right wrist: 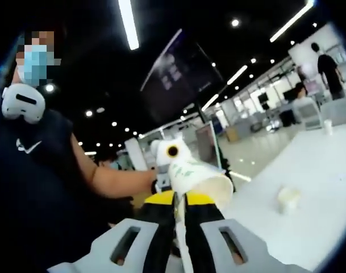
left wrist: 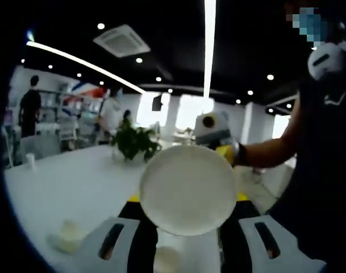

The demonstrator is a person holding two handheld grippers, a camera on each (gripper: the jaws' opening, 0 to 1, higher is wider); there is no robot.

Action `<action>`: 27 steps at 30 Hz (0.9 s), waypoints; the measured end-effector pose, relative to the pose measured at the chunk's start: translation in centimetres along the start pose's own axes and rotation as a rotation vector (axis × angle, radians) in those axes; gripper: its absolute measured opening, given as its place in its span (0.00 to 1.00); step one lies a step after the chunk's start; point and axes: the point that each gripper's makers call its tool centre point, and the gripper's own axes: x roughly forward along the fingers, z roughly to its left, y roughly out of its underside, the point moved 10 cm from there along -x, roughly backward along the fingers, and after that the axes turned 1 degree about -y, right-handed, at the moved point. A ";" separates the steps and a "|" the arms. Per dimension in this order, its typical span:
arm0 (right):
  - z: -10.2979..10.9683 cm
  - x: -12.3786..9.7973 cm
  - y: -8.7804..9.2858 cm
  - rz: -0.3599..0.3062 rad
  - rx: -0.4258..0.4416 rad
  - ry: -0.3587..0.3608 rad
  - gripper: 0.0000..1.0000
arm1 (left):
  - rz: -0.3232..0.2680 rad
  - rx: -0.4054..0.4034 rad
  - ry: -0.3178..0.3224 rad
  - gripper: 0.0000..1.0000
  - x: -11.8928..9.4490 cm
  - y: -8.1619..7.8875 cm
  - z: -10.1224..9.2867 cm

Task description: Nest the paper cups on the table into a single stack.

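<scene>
My left gripper [left wrist: 187, 253] is shut on a white paper cup [left wrist: 187, 190]. Its round end faces the camera and its wall runs down between the jaws. Just behind it the right gripper [left wrist: 213, 129] comes in, held by a person's hand. In the right gripper view, my right gripper [right wrist: 181, 224] is shut on the wall of a white paper cup with green print [right wrist: 196, 177], whose mouth tilts down to the right. The left gripper [right wrist: 169, 151] sits close behind that cup. Another cup [right wrist: 288, 199] rests on the white table [right wrist: 309, 170], and one lies on it [left wrist: 65, 235].
A small cup [left wrist: 29, 160] stands far off on the table [left wrist: 76, 182], also seen as a distant cup [right wrist: 328, 126]. A potted plant [left wrist: 134, 142] stands at the table's far side. The person [right wrist: 42, 170] holding the grippers stands close by. Other people are in the background.
</scene>
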 end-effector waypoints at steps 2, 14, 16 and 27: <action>0.1 0.1 0.0 0.003 0.007 -0.012 0.00 | -0.008 -0.001 -0.010 0.37 -0.1 -0.1 0.1; 0.7 0.3 -1.3 0.023 -0.036 0.000 0.00 | 0.006 -0.002 -0.106 0.70 -0.6 0.1 0.8; 0.8 0.3 -1.6 0.032 -0.051 0.014 0.00 | 0.029 -0.003 -0.159 0.77 -1.0 0.2 1.1; 1.5 0.2 -5.5 0.170 -0.203 0.124 0.00 | 0.150 0.010 -0.357 0.98 -3.6 1.7 2.0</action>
